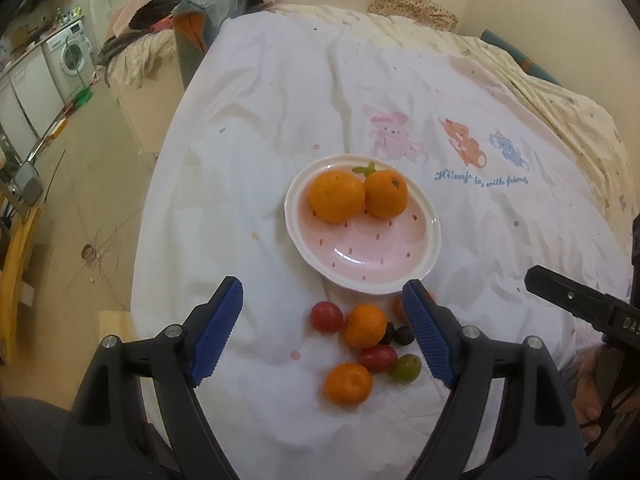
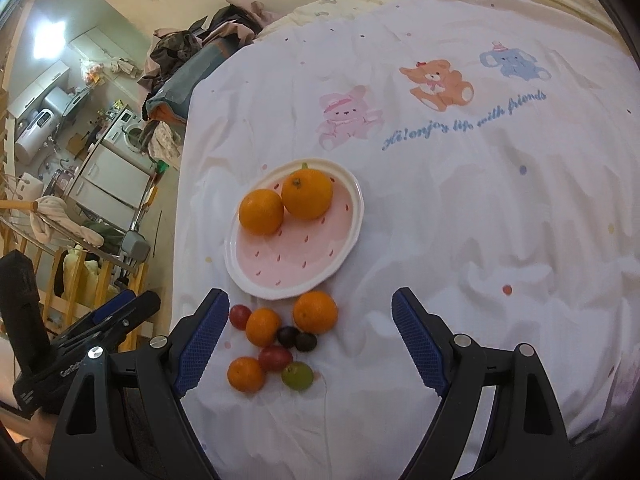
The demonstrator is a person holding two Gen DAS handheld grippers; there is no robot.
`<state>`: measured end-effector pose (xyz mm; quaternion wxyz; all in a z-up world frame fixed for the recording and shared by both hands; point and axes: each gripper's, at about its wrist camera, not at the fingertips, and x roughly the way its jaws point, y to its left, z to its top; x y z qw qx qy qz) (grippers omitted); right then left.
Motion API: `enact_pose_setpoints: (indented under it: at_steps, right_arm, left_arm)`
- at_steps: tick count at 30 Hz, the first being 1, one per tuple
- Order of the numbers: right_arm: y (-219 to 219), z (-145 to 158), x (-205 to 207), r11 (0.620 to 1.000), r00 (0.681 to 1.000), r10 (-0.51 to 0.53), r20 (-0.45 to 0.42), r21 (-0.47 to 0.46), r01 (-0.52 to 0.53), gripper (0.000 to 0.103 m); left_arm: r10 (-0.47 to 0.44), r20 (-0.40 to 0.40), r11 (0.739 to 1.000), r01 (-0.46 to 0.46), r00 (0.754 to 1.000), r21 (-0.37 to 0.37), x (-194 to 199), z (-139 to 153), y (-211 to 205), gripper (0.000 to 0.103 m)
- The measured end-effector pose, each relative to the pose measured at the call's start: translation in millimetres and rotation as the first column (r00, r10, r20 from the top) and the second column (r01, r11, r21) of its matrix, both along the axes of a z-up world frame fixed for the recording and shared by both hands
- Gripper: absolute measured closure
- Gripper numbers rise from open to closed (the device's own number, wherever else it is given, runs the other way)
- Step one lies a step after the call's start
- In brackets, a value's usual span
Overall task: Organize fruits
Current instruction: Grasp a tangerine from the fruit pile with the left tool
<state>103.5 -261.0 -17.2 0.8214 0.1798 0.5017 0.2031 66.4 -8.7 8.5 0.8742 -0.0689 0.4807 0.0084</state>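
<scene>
Seen from above a bed point(image 2: 460, 208): loose small fruit point(image 1: 362, 344) clustered just ahead between the wide-open, empty jaws of the left tool point(image 1: 322, 338), nearer its right pad, short of the pink plate point(image 1: 400, 252); right tool point(image 2: 310, 342) equally agape, empty, beside it.

Glossy glazed plate point(image 1: 428, 240), soft creased cloth sheet point(image 1: 260, 128), ribbed blue gripper pads point(image 1: 218, 332), dimpled oranges point(image 1: 337, 197)
</scene>
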Motion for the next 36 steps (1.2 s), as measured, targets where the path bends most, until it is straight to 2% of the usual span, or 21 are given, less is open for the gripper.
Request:
enact_pose_setpoints:
  at_steps: [5, 8, 14, 17, 20, 23, 26, 29, 31, 32, 33, 36]
  right_arm:
    - [-3.9, -11.9, -7.4, 1.000, 1.000, -0.023, -0.021, -0.007, 0.023, 0.017]
    - [-4.3, -18.7, -5.2, 0.999, 0.998, -0.036, -0.045, -0.011, 0.035, 0.017]
    - [-2.5, -27.0, -1.7, 0.999, 0.996, -0.043, -0.076, -0.018, 0.042, 0.017]
    - [-3.5, -28.0, -1.0, 0.999, 0.996, -0.038, -0.082, 0.013, 0.039, 0.017]
    - [-2.8, -27.5, -0.7, 0.999, 0.996, -0.038, -0.080, 0.020, 0.040, 0.017]
    - [-2.7, -29.1, 1.1, 0.998, 0.995, -0.042, -0.090, 0.032, 0.045, 0.017]
    - [-4.4, -31.4, 3.9, 0.998, 0.993, -0.054, -0.101, 0.037, 0.058, 0.017]
    - [-7.7, -35.4, 7.3, 0.996, 0.991, -0.066, -0.120, 0.048, 0.073, 0.017]
    - [-9.7, -38.1, 9.1, 0.995, 0.988, -0.076, -0.133, 0.053, 0.084, 0.017]
    - [-10.8, -39.0, 10.2, 0.995, 0.987, -0.080, -0.138, 0.055, 0.089, 0.017]
    - [-11.6, -39.8, 10.8, 0.994, 0.986, -0.084, -0.143, 0.057, 0.093, 0.017]
    - [-13.6, -42.0, 12.7, 0.993, 0.984, -0.093, -0.154, 0.062, 0.104, 0.017]
  left_arm:
    - [-0.011, 0.005, 1.000, 0.011, 1.000, 0.025, -1.5, -2.7, -3.5, 0.024]
    - [-0.021, 0.003, 1.000, 0.021, 1.000, 0.013, -0.1, -4.0, -3.7, 0.024]
    - [0.010, -0.031, 1.000, -0.010, 0.999, 0.007, 4.2, -11.4, 1.1, 0.024]
    - [0.031, -0.036, 0.999, -0.030, 0.999, 0.022, 4.6, -14.8, 4.8, 0.024]
    - [0.043, -0.057, 0.999, -0.043, 0.997, 0.010, 5.4, -19.4, 9.3, 0.024]
    - [0.045, -0.116, 0.999, -0.046, 0.992, -0.005, 7.5, -31.0, 11.4, 0.024]
    - [0.012, -0.229, 0.999, -0.019, 0.973, -0.030, 9.4, -51.7, 7.9, 0.024]
    - [-0.075, -0.343, 0.995, 0.050, 0.936, -0.082, 7.2, -75.6, -7.1, 0.025]
    - [-0.119, -0.374, 0.992, 0.094, 0.920, -0.086, 4.6, -84.6, -18.4, 0.030]
    - [-0.138, -0.378, 0.989, 0.111, 0.915, -0.093, 3.7, -86.9, -23.7, 0.038]
    - [-0.151, -0.383, 0.988, 0.123, 0.911, -0.098, 3.2, -88.6, -27.8, 0.043]
    - [-0.179, -0.413, 0.984, 0.162, 0.893, -0.076, 2.7, -98.1, -38.8, 0.043]
